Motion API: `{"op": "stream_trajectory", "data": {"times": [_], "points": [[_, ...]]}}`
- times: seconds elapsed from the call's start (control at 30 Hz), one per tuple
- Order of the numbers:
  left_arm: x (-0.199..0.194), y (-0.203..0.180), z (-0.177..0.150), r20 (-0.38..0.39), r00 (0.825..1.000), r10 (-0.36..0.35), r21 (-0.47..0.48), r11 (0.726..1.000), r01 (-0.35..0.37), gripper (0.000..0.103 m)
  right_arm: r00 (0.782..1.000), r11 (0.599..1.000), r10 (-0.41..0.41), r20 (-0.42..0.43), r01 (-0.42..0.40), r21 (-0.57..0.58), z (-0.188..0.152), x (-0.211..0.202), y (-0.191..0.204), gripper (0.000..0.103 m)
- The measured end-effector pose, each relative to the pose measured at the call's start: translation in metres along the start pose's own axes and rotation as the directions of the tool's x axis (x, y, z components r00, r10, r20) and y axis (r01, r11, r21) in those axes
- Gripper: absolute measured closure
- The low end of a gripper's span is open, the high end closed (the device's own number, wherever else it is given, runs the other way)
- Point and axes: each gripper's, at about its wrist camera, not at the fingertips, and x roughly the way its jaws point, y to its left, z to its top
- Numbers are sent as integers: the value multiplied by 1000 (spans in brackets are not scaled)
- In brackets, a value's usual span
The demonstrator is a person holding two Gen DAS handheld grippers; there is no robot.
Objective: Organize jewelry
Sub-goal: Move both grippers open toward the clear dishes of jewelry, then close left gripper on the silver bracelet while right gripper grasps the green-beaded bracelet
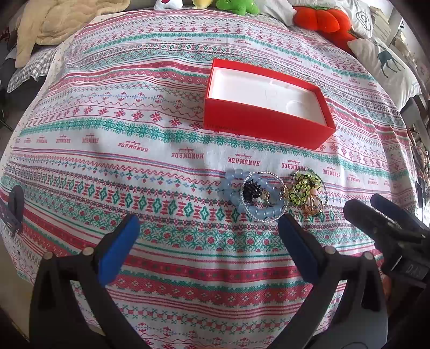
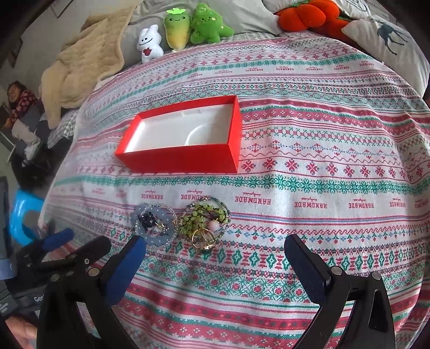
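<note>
A red box (image 1: 268, 128) with a white empty inside lies open on the patterned cloth; it also shows in the right wrist view (image 2: 182, 159). In front of it lies a pile of jewelry: a blue bead bracelet (image 1: 262, 197) (image 2: 156, 225) with a thin silver bangle and black beads, and a green bead bracelet (image 1: 306, 188) (image 2: 204, 218) with gold rings (image 2: 205, 240). My left gripper (image 1: 209, 231) is open and empty, just short of the blue bracelet. My right gripper (image 2: 215, 251) is open and empty, just short of the gold rings; it also shows in the left wrist view (image 1: 368, 204).
The patterned cloth (image 1: 134, 161) covers a bed. Plush toys (image 2: 188, 26), an orange plush (image 2: 303, 13), a deer cushion (image 2: 389, 40) and a beige blanket (image 2: 80, 67) lie along the far edge. A blue stool (image 2: 24, 214) stands at the left.
</note>
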Motion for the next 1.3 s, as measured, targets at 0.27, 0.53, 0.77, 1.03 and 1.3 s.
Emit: {"op": "stream_trajectory", "data": {"times": [0.27,0.53,0.77,1.03,1.3], "points": [[3,-3,-1,-7,1000,-3,3,1000,3,1,1000,1000,-24,-2,24,-9,-1,2,2,0],[5,-5,-3,-8,1000,1,1,1000,-1,1,1000,1000,-22,-2,22,16,0,1,-2,0],[6,-7,-3,-10,1000,-14,-2,1000,14,1,1000,1000,-19,-4,19,17,-1,0,-3,1],[8,-8,-3,-21,999,-35,1,999,35,1,1000,1000,-10,-16,10,23,-1,2,-4,7],[11,0,-2,-41,996,-79,-45,996,77,1,999,998,-16,-50,19,65,0,11,-14,24]]}}
